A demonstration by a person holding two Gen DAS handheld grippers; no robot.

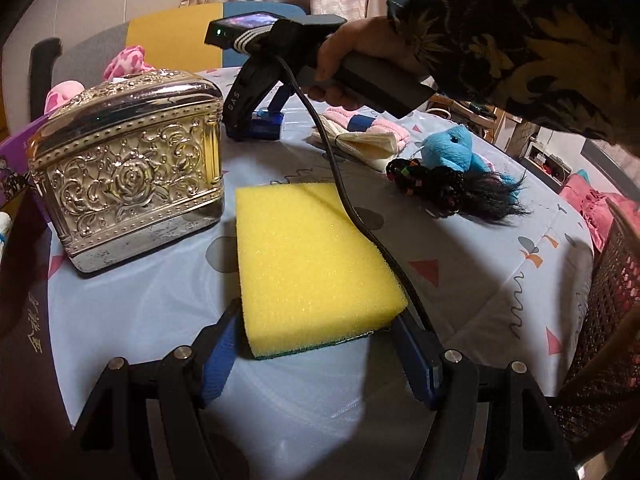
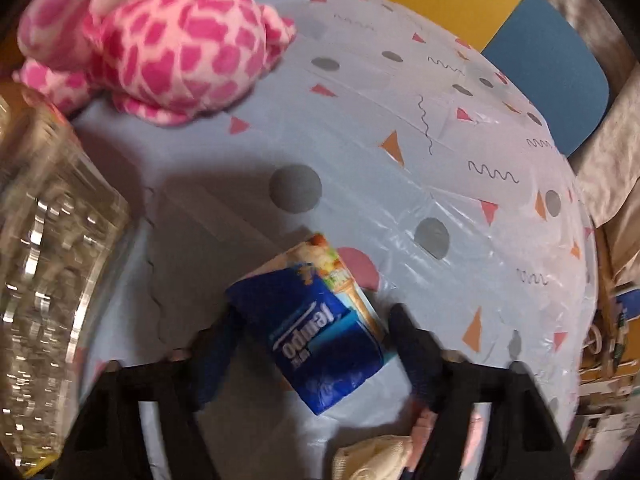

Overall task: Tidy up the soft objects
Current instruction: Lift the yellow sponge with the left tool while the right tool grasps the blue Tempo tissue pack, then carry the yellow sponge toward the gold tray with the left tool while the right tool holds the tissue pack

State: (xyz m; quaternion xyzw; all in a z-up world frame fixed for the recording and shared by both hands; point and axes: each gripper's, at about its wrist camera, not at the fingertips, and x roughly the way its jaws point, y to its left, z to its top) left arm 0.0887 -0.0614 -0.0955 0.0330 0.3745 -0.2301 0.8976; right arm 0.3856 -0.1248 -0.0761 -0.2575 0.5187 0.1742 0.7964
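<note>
A yellow sponge point(image 1: 316, 264) lies mid-table point(image 1: 460, 264) beside a silver box point(image 1: 128, 176), its near end between the left gripper point(image 1: 320, 344)'s parted fingers. The right gripper point(image 2: 316, 344), fingers apart, straddles a blue tissue pack point(image 2: 320, 336) near the table's far edge; contact is unclear. A pink plush point(image 2: 160, 40) sits beyond.

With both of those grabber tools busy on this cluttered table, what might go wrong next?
1. The black cable from the right gripper drapes across the yellow sponge that sits between the left gripper's jaws; lifting the sponge could snag it.
2. The tissue pack lies skewed between the right jaws, so it may twist or slip when squeezed.
3. The metal box stands close beside the sponge and could get bumped.
</note>
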